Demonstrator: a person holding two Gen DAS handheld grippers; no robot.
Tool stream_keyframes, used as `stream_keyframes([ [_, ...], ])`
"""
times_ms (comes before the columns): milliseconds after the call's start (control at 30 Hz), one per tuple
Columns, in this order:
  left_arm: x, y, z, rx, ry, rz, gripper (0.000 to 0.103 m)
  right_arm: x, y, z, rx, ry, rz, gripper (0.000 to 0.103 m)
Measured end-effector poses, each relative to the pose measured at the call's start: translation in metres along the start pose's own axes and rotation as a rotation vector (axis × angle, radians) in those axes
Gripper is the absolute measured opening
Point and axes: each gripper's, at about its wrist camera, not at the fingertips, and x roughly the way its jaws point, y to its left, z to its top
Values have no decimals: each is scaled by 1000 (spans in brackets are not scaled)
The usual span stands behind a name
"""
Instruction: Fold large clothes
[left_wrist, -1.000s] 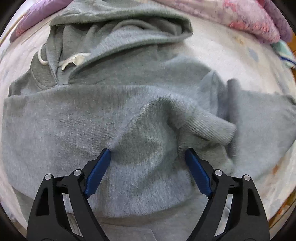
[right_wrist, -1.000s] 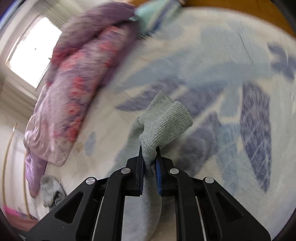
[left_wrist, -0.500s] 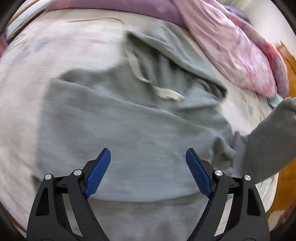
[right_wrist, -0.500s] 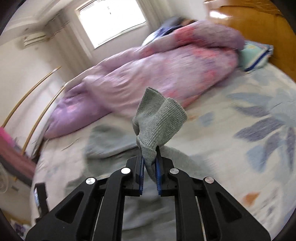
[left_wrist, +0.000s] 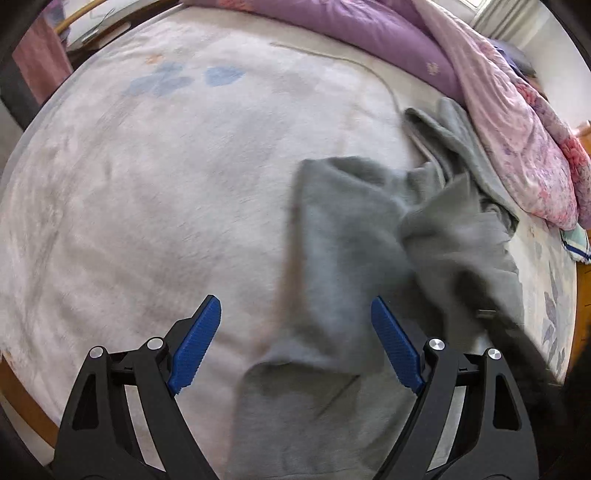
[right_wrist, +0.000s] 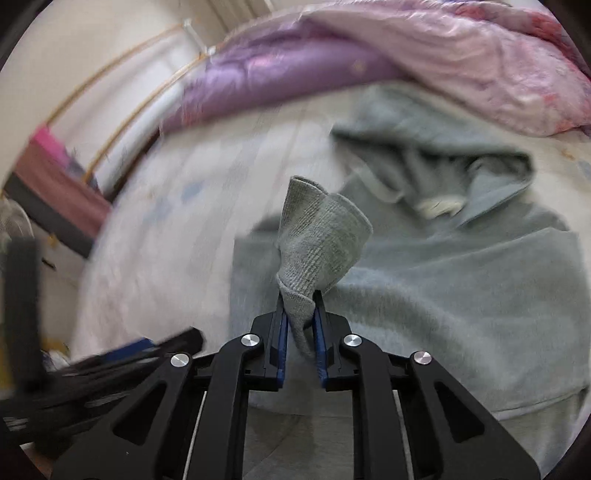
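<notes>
A grey hoodie (left_wrist: 347, 251) lies on the bed, its body bunched to the right in the left wrist view. It also shows in the right wrist view (right_wrist: 461, 280), hood and white drawstring toward the quilt. My left gripper (left_wrist: 295, 339) is open and empty, above the hoodie's left edge. My right gripper (right_wrist: 301, 332) is shut on the ribbed sleeve cuff (right_wrist: 321, 236), held up over the hoodie's body. The lifted sleeve (left_wrist: 465, 243) crosses the hoodie in the left wrist view.
A purple and pink quilt (left_wrist: 480, 74) is heaped along the far side of the bed. The pale floral bedsheet (left_wrist: 166, 192) spreads to the left. A wooden bed frame edge (left_wrist: 22, 402) runs at lower left. The left gripper appears blurred at the right wrist view's lower left (right_wrist: 110, 358).
My right gripper has swung the held cuff leftward over the hoodie's body. My left gripper has moved left, off the hoodie's middle to its left edge, still open.
</notes>
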Motion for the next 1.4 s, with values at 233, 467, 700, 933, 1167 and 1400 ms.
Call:
stream_keyframes([
  [233,-7,37,-10,-79,-6,1,84,39,9,-17,20,164,61,56],
  [467,-12,22,-7,-108,-14,-35,84,-7,-12,-13,8,72,37,62],
  [700,6,-50,15,-16,6,-90,84,-32,-111,13,160,-1,-51,62],
  [933,42,-132,83,-21,35,-248,84,-53,-233,66,504,-91,62,62],
  [1167,87,-157,168,-95,3,-147,84,-40,-319,130,652,-91,52,67],
  [1400,134,-140,218,-218,1,-158,84,-6,-364,154,632,-51,-14,67],
])
